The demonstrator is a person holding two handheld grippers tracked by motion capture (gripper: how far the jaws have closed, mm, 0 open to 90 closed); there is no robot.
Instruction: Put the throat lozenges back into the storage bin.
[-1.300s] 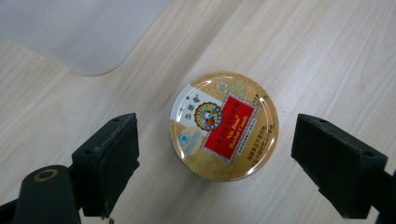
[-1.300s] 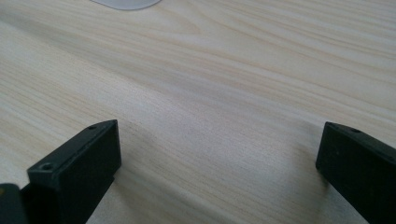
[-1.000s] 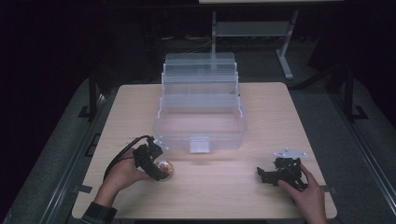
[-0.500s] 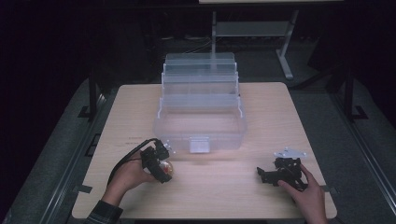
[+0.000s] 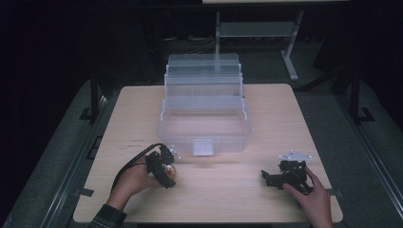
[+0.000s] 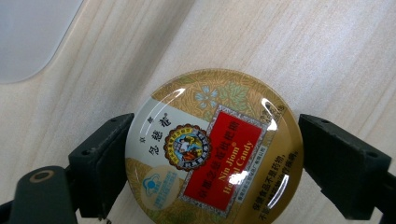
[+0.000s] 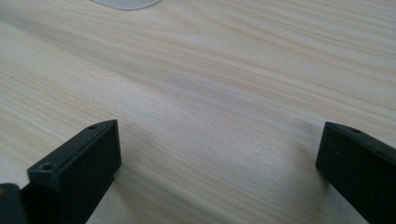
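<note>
My left claw (image 5: 167,172) grips a round candy tin (image 6: 212,147) near the desk's (image 5: 285,123) front-left corner, both jaws pressed against the tin's rim in the left gripper view. The tin's gold lid carries a red label reading "Nin Jiom Herbal Candy"; its lower edge is cut off by the frame, and in the high view the tin (image 5: 170,172) is little more than a pale glint between dark claw parts. Whether it rests on the wood or hangs just above it, I cannot tell. A second ago this claw sat farther left; it has since slid toward the clear plastic box (image 5: 204,114), which stands open at the desk's middle with its tiers stepped back toward the far edge. A pale rounded corner of the box (image 6: 32,37) shows blurred at the upper left of the left gripper view. My right claw (image 5: 273,178) rests near the front-right corner, unmoved, its jaws spread wide over bare wood with nothing between them. My left hand (image 5: 133,183) and right hand (image 5: 313,202) enter from the front edge.
</note>
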